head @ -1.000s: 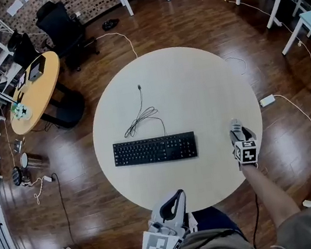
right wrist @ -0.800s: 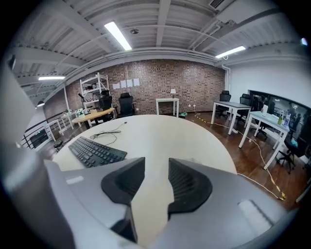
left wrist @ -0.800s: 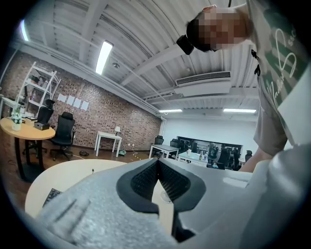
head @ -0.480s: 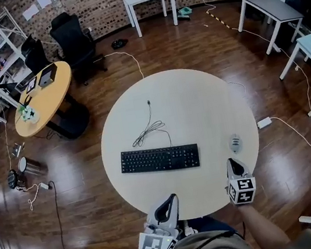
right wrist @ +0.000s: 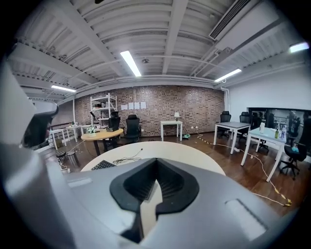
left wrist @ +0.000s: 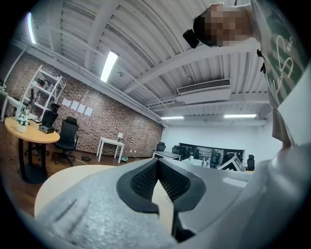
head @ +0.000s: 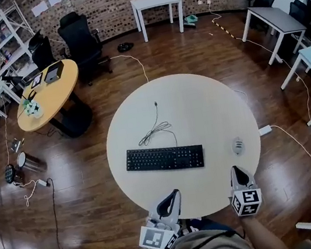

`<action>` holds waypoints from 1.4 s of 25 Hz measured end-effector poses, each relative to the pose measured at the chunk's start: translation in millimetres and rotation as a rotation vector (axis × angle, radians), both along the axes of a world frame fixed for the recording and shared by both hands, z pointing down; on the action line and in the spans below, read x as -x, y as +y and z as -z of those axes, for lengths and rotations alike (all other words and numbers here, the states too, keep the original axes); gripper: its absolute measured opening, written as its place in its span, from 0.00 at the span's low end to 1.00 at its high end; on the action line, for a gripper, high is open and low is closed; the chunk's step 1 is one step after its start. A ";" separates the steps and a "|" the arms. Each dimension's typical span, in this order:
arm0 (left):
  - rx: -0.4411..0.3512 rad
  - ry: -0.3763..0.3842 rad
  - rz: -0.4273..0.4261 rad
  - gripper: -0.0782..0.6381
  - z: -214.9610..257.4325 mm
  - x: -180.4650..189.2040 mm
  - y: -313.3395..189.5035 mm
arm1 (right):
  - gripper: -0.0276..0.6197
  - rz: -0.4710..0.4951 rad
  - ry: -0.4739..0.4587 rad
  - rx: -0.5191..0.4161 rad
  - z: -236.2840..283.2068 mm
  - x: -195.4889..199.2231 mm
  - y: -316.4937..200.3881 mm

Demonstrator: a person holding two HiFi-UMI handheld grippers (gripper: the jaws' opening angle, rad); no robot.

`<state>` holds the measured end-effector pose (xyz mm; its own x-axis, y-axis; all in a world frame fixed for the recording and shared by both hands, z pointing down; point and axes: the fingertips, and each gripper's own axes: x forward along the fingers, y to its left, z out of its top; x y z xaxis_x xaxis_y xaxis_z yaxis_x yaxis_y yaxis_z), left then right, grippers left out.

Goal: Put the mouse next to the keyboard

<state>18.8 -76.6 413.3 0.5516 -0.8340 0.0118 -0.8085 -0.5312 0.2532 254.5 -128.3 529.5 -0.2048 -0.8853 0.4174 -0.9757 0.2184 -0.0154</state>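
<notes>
Between the right gripper's (head: 235, 169) jaws nothing shows: its own view has them closed tip to tip on empty air. From above, it hangs at the near rim of the pale round table (head: 198, 99). Whether its tip overhangs the edge or stops just short is hard to judge from this angle. Just beyond it, and apart from it, the mouse (head: 238, 146) lies on the tabletop close to the right-hand edge. A strip of bare top separates the mouse from the right end of the keyboard (head: 164, 158), which lies roughly in line with it. The left gripper (head: 173, 194) hangs further left along the same near rim, its jaws likewise together and empty. Past the keyboard a loose cable (head: 157, 127) curls toward the middle, and open tabletop stretches on to the far rim. Wood floor (head: 94, 178) rings the table on all sides. A white adapter (head: 264, 130) lies on it by the right edge, and a yellow table (head: 49, 91) stands well apart at far left.
</notes>
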 end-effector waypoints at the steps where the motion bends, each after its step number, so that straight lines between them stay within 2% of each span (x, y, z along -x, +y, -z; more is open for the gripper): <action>1: -0.001 0.003 0.001 0.11 1.2 2.9 0.7 | 0.05 0.004 -0.002 -0.009 4.8 3.3 0.1; 10: 0.027 0.045 -0.001 0.11 -11.5 36.9 25.2 | 0.05 0.021 0.038 -0.039 23.2 36.5 22.1; 12: 0.036 0.049 -0.005 0.11 -17.6 51.9 36.2 | 0.05 0.016 0.052 -0.023 22.1 47.7 32.8; 15: 0.015 0.000 -0.016 0.11 -20.7 71.5 60.1 | 0.05 -0.007 0.087 0.020 16.8 53.2 57.8; 18: 0.049 -0.024 -0.033 0.11 -35.4 81.3 76.3 | 0.05 -0.031 0.114 0.061 5.3 51.8 81.7; 21: 0.065 -0.002 -0.061 0.11 -47.0 92.6 79.0 | 0.05 -0.032 0.126 0.081 -4.0 71.0 98.8; 25: 0.062 0.024 -0.046 0.11 -43.8 111.5 96.1 | 0.05 -0.004 0.121 0.091 -0.6 102.8 116.7; 31: 0.051 0.037 -0.034 0.11 -34.3 108.4 130.1 | 0.05 0.053 0.100 0.050 12.0 122.9 129.2; 35: 0.056 0.031 -0.009 0.11 -32.2 94.6 156.2 | 0.05 0.080 0.078 0.019 18.9 117.9 146.4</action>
